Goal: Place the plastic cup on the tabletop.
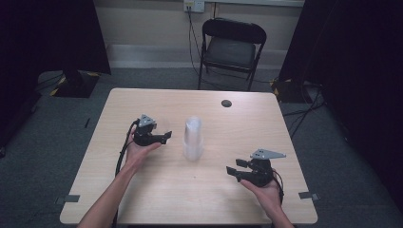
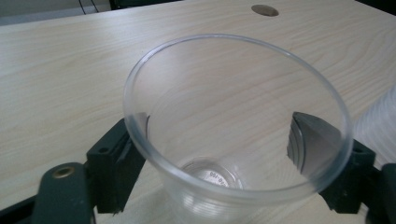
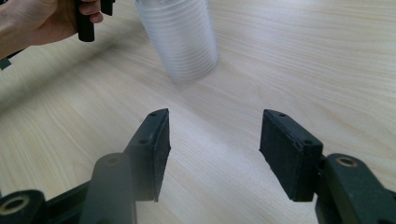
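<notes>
Clear cup (image 2: 233, 140) sits between the left gripper's (image 2: 233, 158) spread fingers.

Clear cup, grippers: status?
Left gripper jaws flank the clear cup, contact unclear. Right gripper open, empty. Cup stack stands mid-table. Nothing in the way.

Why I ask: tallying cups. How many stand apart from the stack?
1: a clear cup between the jaws of the left gripper, left of the stack. Nested ones there cannot be counted.
</notes>
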The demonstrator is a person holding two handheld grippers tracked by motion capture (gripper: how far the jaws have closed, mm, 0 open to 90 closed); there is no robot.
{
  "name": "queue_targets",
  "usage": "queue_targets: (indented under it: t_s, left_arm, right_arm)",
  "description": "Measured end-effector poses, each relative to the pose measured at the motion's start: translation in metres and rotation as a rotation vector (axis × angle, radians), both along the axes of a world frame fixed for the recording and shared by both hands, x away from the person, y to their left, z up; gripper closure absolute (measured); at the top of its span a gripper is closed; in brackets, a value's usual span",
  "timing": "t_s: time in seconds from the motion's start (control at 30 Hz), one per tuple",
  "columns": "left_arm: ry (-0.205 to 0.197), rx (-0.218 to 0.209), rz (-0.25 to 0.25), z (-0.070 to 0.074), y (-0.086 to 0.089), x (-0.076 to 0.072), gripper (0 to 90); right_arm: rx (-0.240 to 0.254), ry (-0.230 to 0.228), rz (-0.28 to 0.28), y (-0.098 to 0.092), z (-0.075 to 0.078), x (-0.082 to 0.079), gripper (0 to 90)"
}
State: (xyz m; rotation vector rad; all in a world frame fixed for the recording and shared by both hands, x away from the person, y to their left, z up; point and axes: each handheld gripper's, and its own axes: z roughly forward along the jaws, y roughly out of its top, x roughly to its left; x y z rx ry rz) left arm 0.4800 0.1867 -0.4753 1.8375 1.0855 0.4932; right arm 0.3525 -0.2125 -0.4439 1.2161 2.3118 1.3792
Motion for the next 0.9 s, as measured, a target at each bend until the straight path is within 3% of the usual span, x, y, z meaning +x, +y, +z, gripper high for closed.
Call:
queue_targets:
  t_s: [0.13,0.43,0.67,0.9]
  left_arm:
    - [0.000,0.024,-0.015,0.001,0.000,-0.002,16.8]
    - [0.068,0.017,-0.001,0.010,0.013,-0.010,18.8]
    - [0.049,0.062,0.022,0.019,0.028,-0.025,20.1]
    - [0.032,0.044,0.011,0.027,0.040,-0.043,19.5]
  right_arm:
    - [0.004,0.000,-0.005,-0.001,0.000,0.000,42.5]
    - [0.006,-0.004,-0.018,-0.005,0.002,0.000,41.8]
    - [0.005,-0.002,-0.026,-0.007,0.002,0.000,41.8]
    - [0.005,0.000,-0.045,-0.010,0.001,0.002,41.3]
